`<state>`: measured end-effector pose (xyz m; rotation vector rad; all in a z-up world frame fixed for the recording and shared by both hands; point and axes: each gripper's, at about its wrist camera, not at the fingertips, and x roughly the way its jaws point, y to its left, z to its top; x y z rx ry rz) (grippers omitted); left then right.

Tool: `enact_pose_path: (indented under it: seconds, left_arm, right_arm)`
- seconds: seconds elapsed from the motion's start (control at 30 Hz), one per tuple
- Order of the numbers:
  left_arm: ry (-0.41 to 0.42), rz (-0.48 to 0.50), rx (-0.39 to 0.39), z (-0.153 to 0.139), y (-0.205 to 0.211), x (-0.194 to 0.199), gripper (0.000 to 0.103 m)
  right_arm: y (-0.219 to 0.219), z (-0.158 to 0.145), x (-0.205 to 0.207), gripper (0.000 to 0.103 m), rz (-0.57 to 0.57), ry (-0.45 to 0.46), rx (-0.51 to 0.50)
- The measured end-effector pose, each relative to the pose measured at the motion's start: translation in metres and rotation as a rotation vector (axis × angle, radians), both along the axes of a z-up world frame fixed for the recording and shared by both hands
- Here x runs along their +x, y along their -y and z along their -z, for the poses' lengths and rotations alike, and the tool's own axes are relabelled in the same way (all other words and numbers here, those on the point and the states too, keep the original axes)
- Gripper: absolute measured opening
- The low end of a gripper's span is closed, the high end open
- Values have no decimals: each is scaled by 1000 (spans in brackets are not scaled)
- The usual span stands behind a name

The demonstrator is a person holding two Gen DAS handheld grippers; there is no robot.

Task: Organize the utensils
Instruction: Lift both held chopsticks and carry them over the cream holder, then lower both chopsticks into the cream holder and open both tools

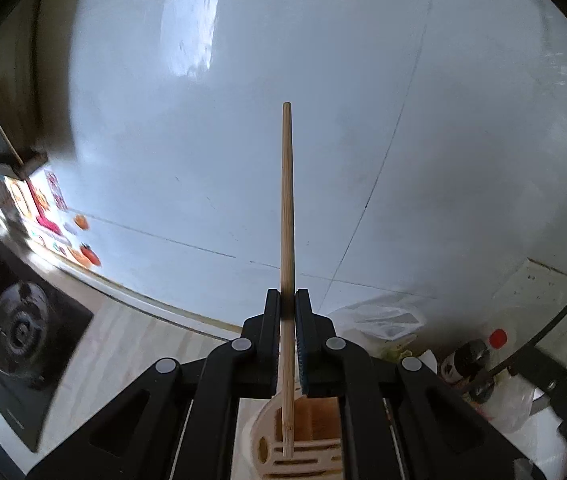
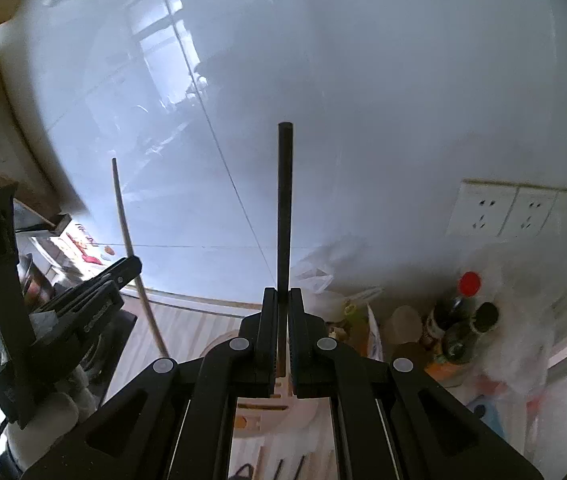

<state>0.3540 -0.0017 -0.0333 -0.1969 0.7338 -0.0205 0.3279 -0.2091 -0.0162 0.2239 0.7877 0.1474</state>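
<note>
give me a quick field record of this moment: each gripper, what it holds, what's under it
left gripper: shut on light wooden chopstick, held upright
right gripper: shut on dark black chopstick, held upright
below left gripper: slotted cream utensil holder, wooden chopstick's lower end over it
background: glossy white tiled wall, red-capped dark bottle on counter

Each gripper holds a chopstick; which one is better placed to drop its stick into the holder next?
Left, probably. The wooden chopstick in the left gripper already has its lower end over the slotted holder. The right gripper holds its dark chopstick similarly, though less clearly aligned.
</note>
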Motion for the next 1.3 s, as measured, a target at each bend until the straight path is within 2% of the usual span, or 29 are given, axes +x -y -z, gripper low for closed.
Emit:
enact_pose_path:
  seconds: [0.13, 0.27, 0.47, 0.73, 1.13, 1.3]
  left_arm:
    - [-42, -3, -36, 16, 4, 14, 4]
    - [-67, 13, -70, 24, 6, 20, 4]
    - [-80, 37, -58, 29, 16, 27, 4]
    - [-127, 55, -56, 50, 17, 31, 5]
    - [-77, 66, -47, 52, 22, 37, 5]
    - [-99, 85, -39, 61, 23, 38, 5]
  right_arm:
    - [-1, 18, 16, 5, 8, -7, -8]
    - [2, 21, 27, 5, -7, -16, 29]
    - [0, 20, 30, 5, -41, -13, 25]
    - [1, 43, 34, 5, -70, -71, 31]
    - [5, 49, 36, 5, -66, -86, 32]
    - [0, 44, 33, 5, -68, -90, 31]
